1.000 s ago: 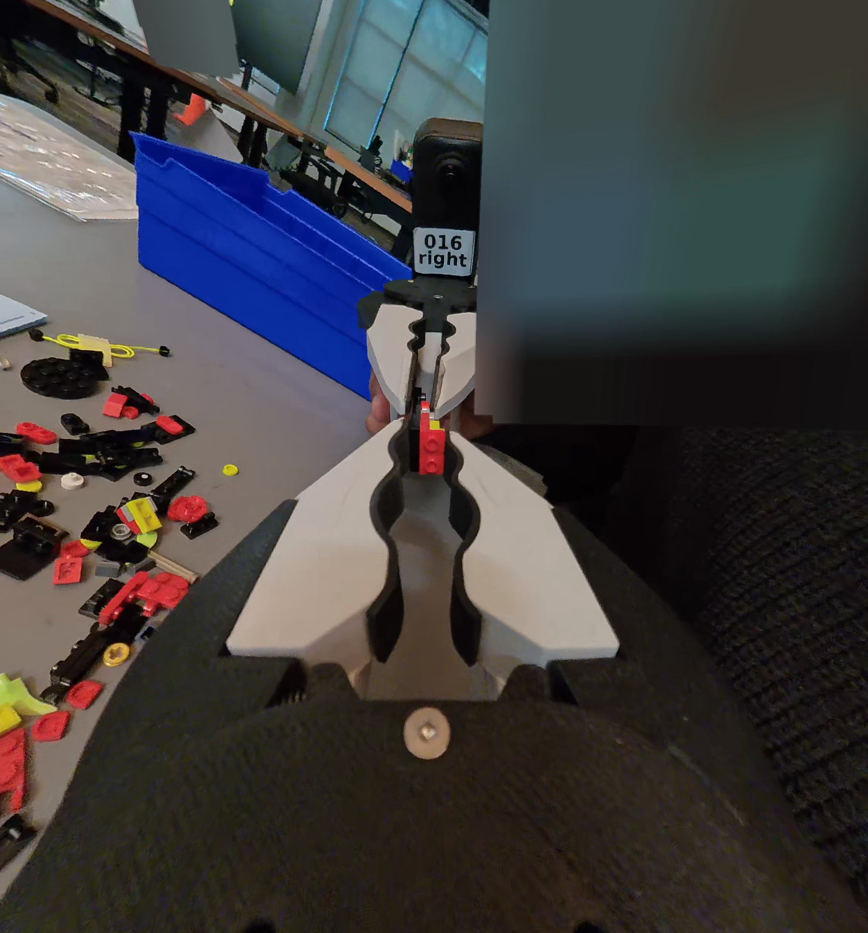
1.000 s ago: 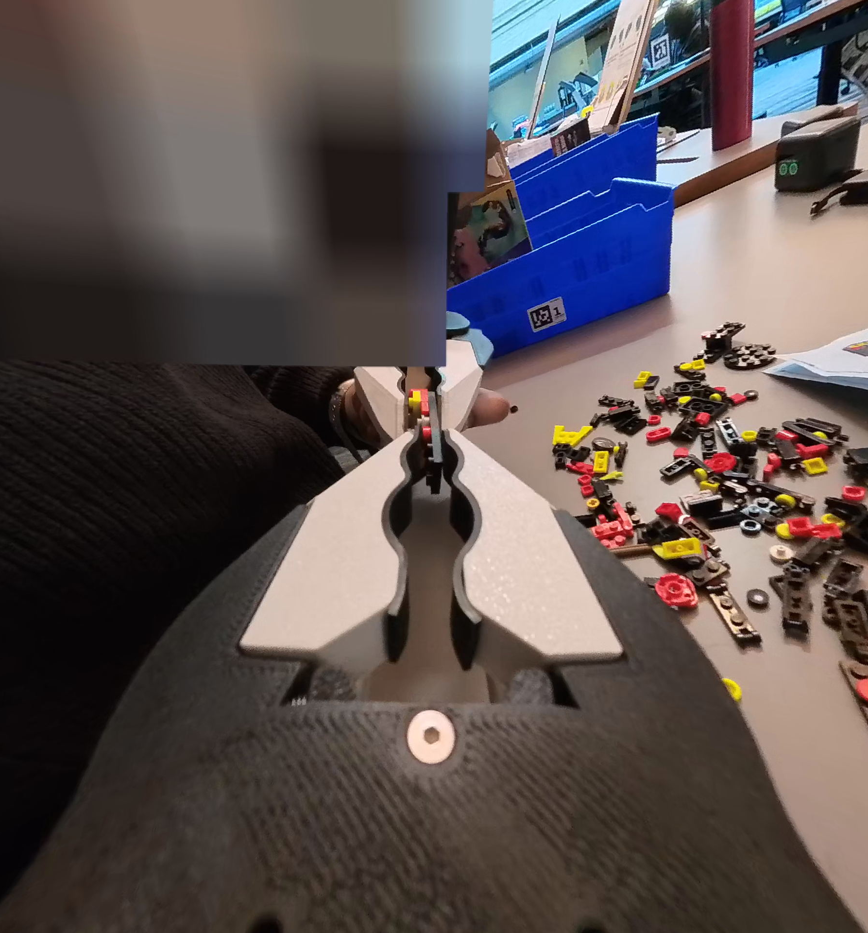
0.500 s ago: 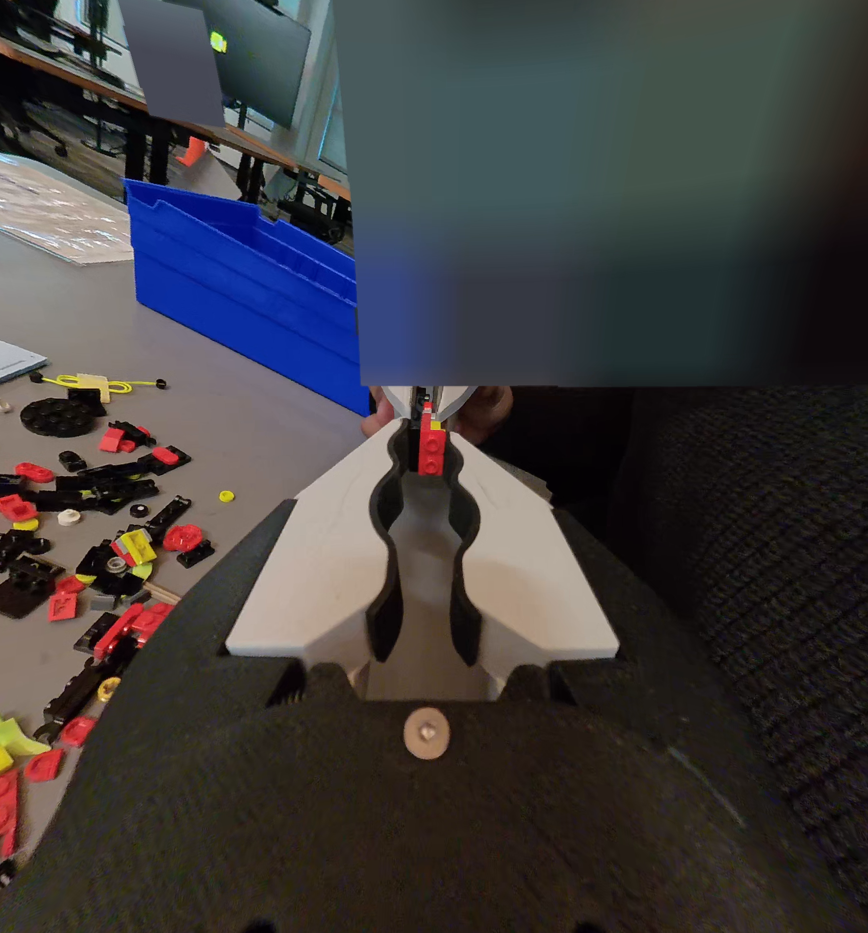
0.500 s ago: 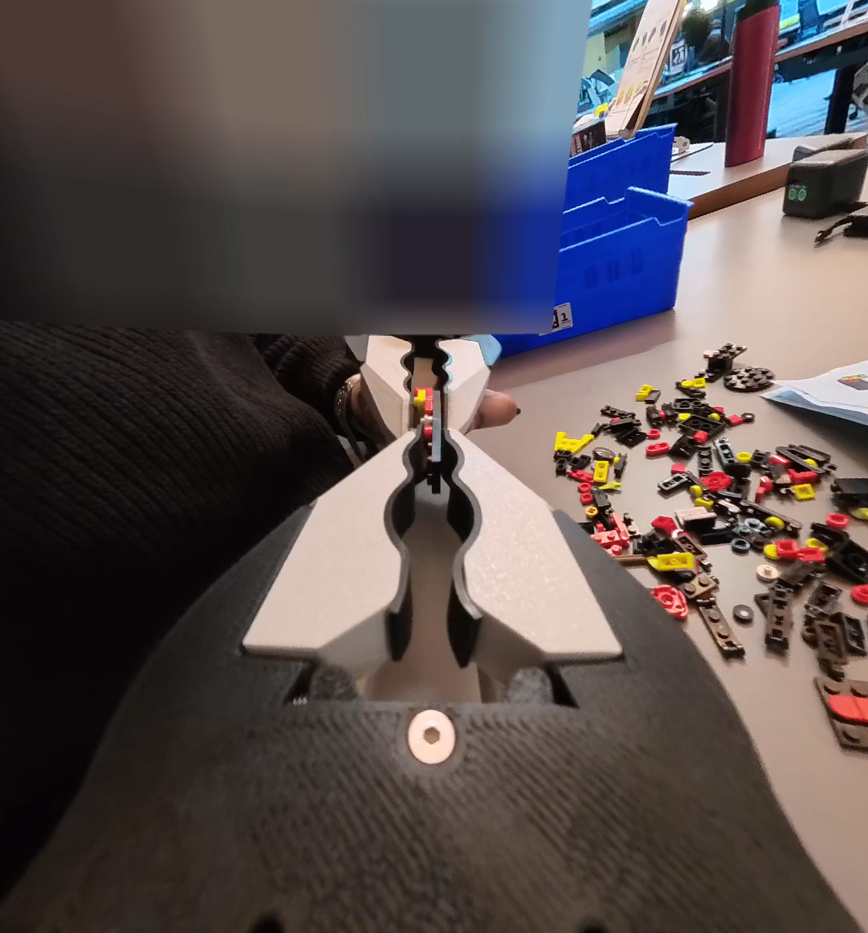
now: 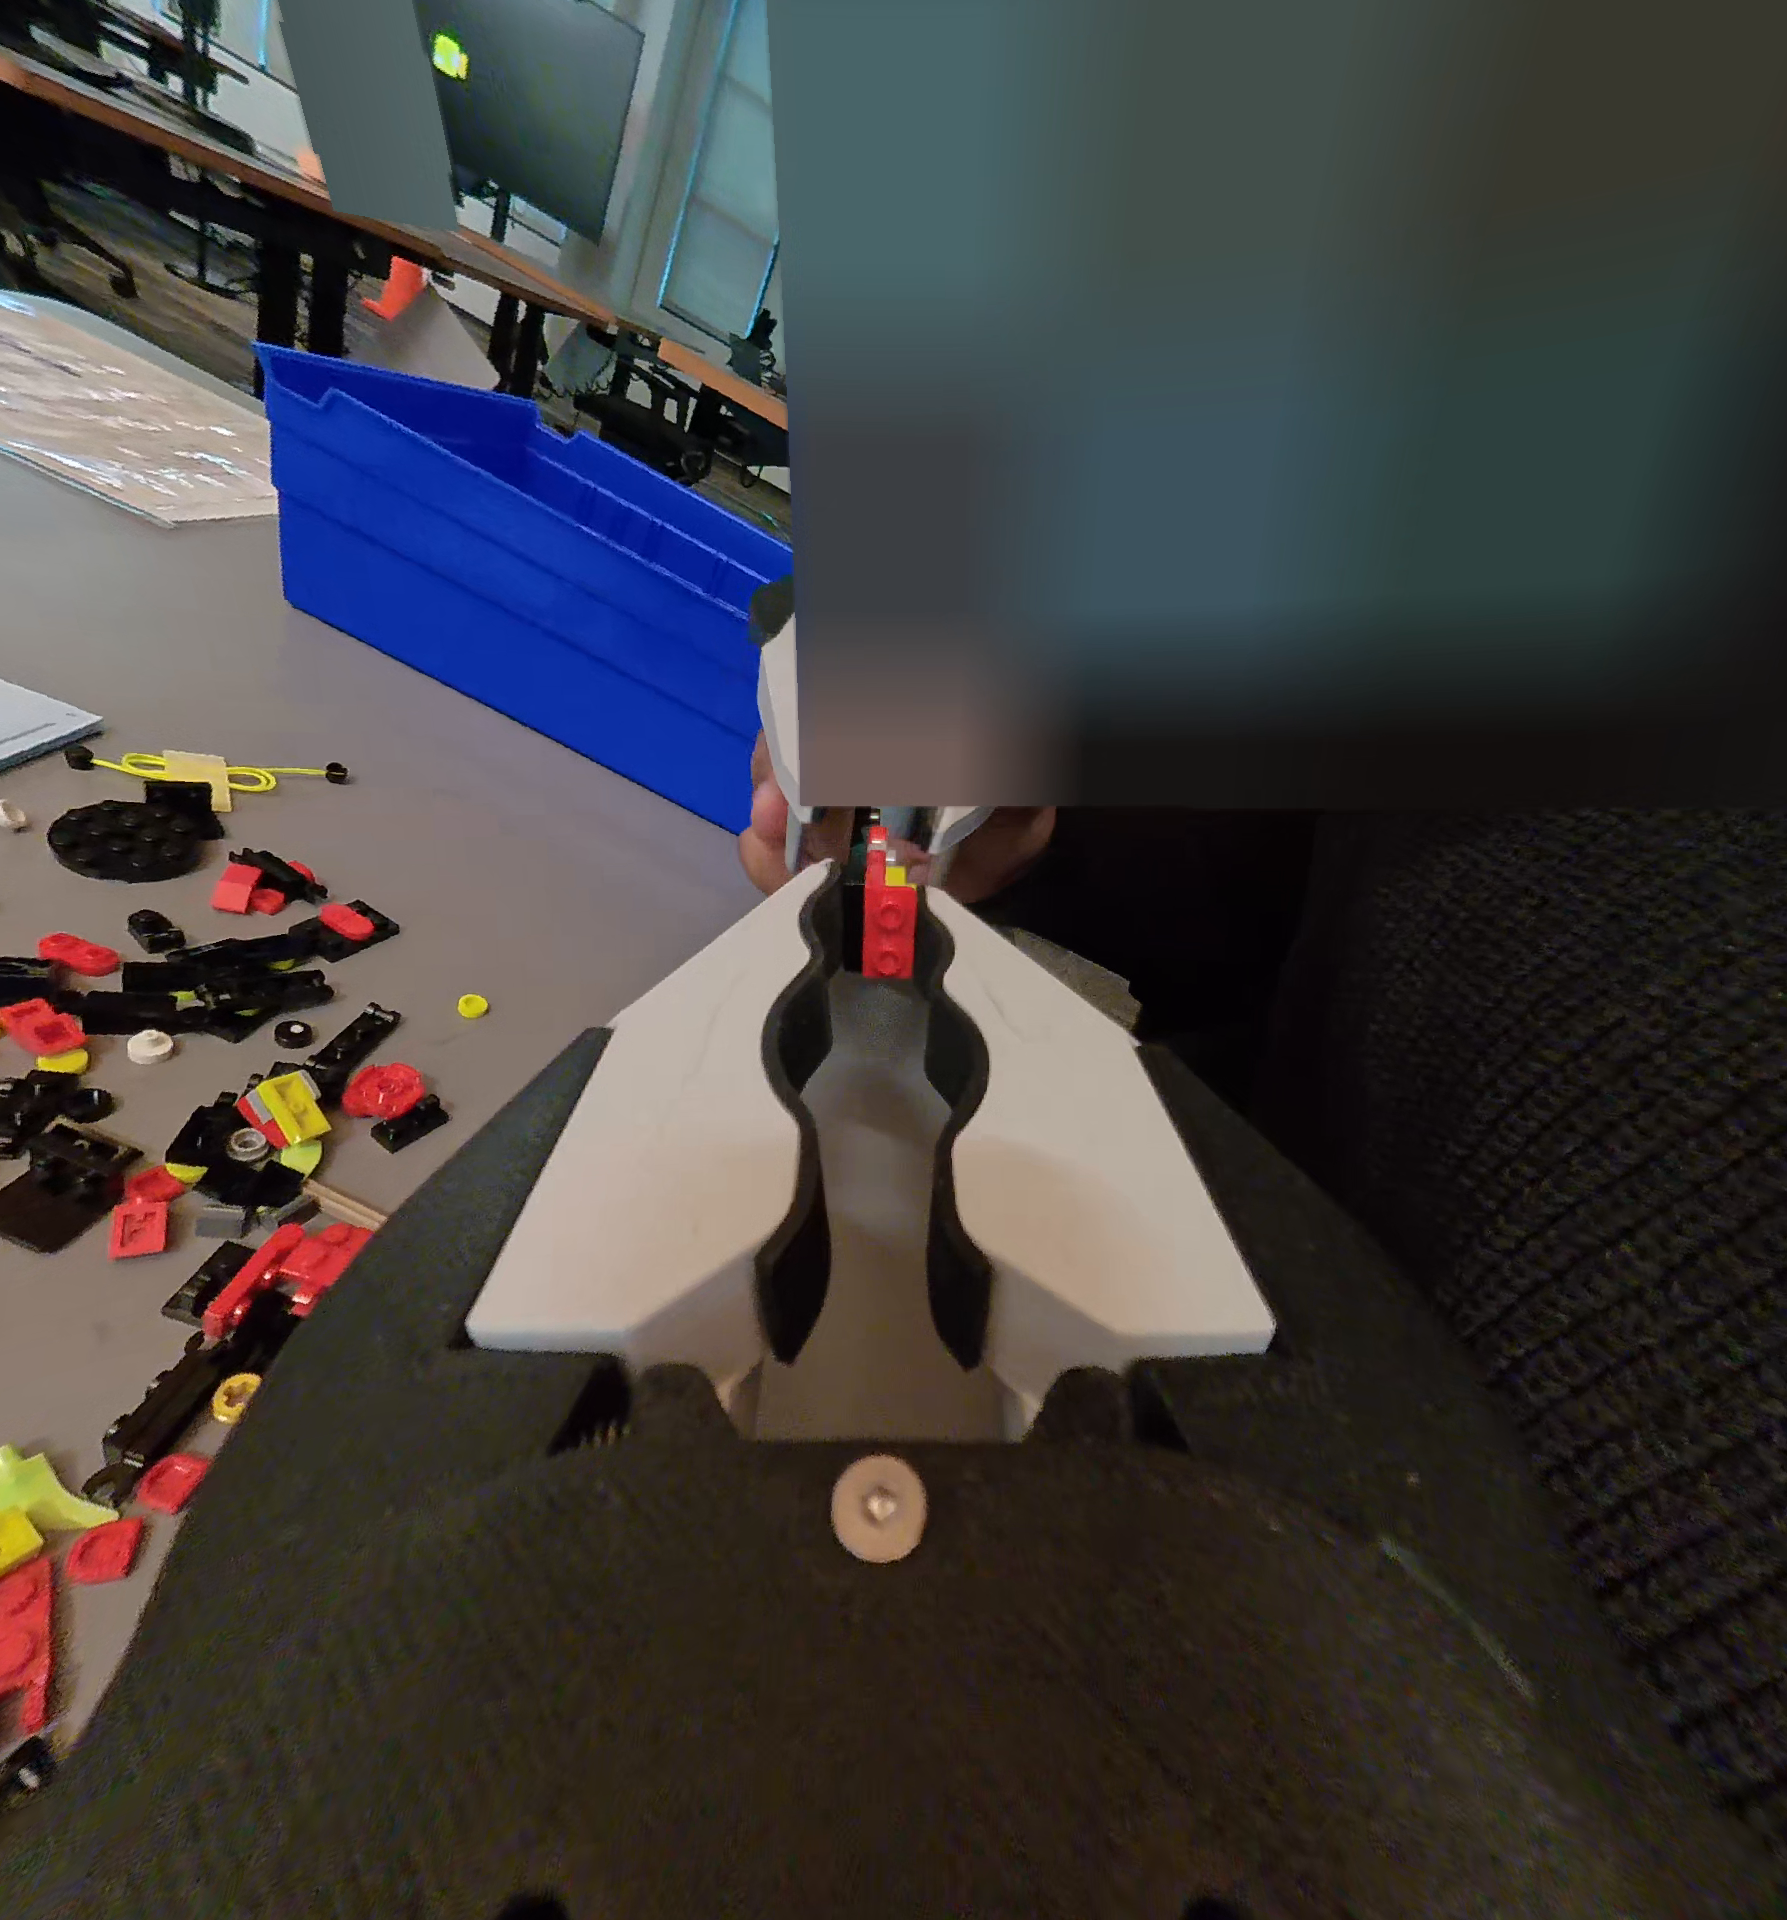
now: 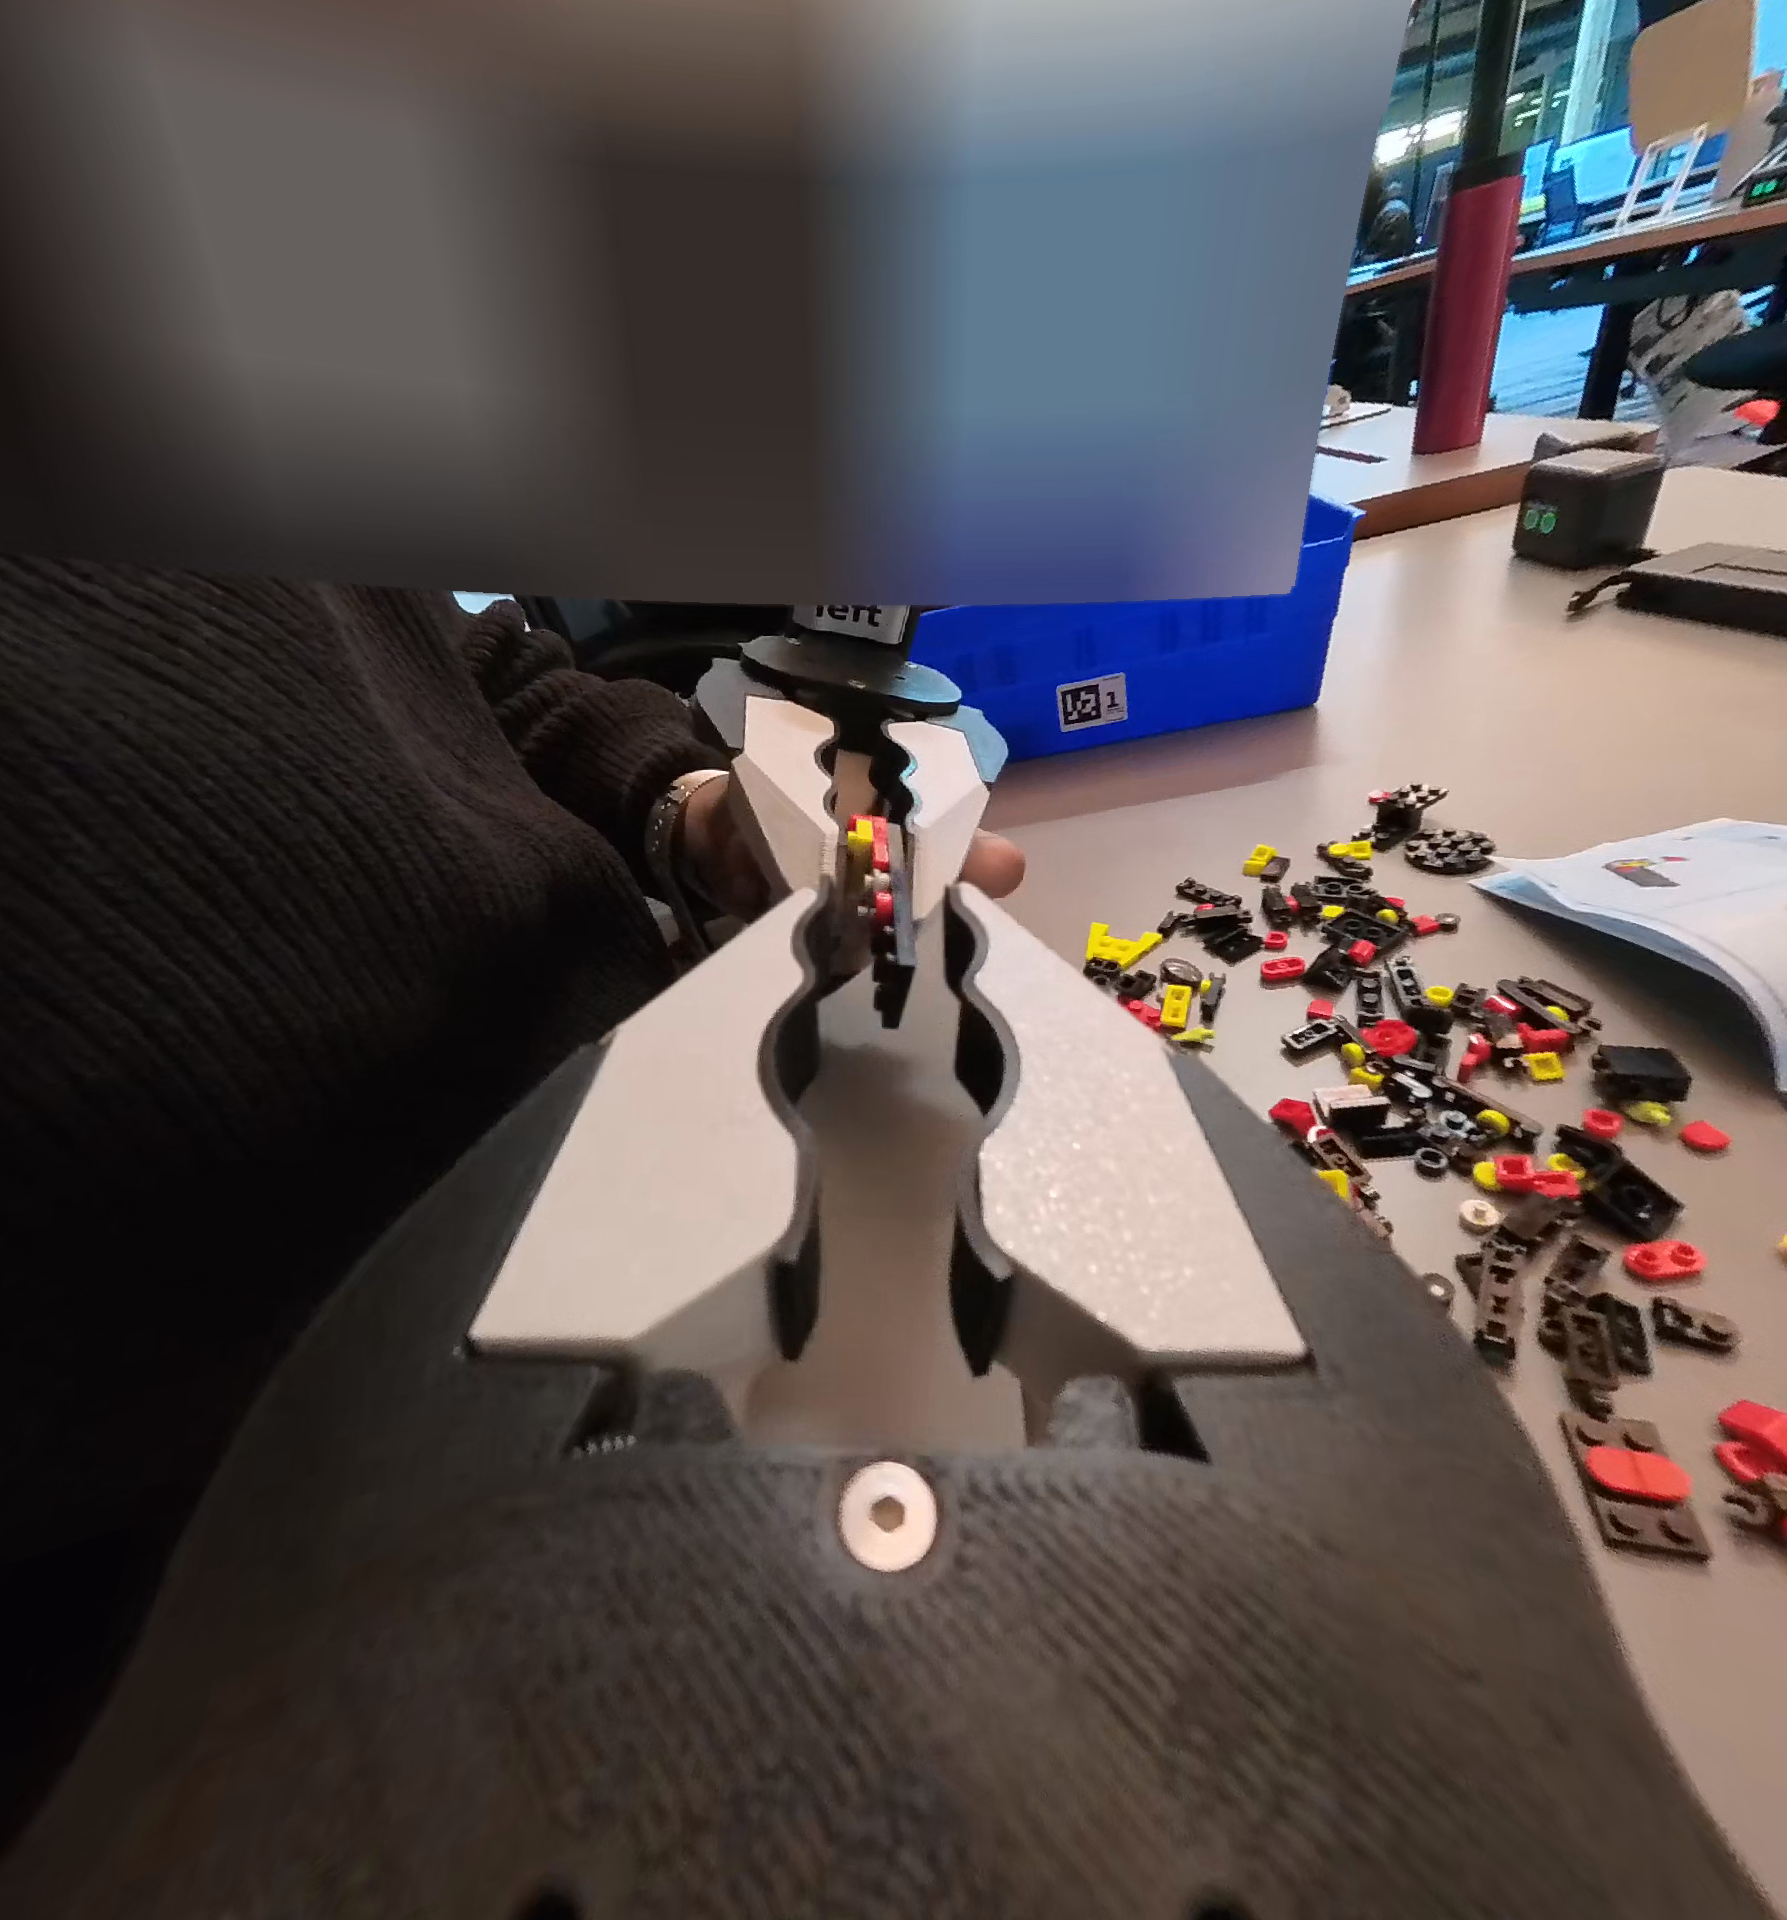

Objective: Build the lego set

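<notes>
the left gripper (image 5: 873,914) has its jaws drawn nearly together on a small lego assembly (image 5: 887,925), a red studded brick with a black piece on one side and a bit of yellow at the top, pinched upright at the fingertips above the table edge. in the right wrist view the same assembly (image 6: 884,914) hangs from the left gripper (image 6: 868,862), its red and yellow bits on a dark plate that points down into the gap of the right gripper (image 6: 884,935). the right gripper's jaws stand apart, a clear gap on either side of the plate; whether the left fingertip touches the piece is hard to tell.

loose lego pieces (image 6: 1440,1060) in black, red and yellow lie scattered on the grey table (image 5: 193,623). a blue bin (image 5: 515,561) stands behind them, and an instruction booklet (image 6: 1699,925) lies beside the pile. a black knitted sleeve (image 6: 245,883) fills the near side.
</notes>
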`<action>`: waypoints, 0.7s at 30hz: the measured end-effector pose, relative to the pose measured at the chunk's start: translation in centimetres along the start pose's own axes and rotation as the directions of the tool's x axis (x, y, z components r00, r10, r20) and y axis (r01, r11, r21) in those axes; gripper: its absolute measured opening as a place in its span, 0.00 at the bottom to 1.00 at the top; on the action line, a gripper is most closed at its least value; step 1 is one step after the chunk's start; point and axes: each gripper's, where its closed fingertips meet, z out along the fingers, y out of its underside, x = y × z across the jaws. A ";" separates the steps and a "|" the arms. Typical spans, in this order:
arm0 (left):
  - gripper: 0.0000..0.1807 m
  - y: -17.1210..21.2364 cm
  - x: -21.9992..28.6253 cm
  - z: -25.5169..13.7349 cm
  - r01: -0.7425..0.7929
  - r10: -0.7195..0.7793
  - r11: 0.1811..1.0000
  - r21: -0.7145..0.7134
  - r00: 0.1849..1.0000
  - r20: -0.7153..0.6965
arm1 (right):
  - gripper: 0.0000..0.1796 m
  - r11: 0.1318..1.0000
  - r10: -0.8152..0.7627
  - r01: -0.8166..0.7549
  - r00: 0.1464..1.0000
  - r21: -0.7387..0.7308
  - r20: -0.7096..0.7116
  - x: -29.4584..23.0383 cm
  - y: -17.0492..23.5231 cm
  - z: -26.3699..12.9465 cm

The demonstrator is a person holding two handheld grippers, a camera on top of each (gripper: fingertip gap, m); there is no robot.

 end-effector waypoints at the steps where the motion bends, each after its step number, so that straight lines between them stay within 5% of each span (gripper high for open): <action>1: 0.05 0.0 0.0 0.0 0.002 -0.002 1.000 0.000 1.000 -0.002 | 0.11 1.000 0.007 -0.007 1.000 0.004 -0.004 0.1 0.0 -0.1; 21: 0.04 1.6 -0.3 0.9 -0.109 0.118 0.988 -0.108 0.990 0.075 | 0.06 0.996 0.050 -0.049 0.999 -0.070 0.011 -0.1 1.4 0.8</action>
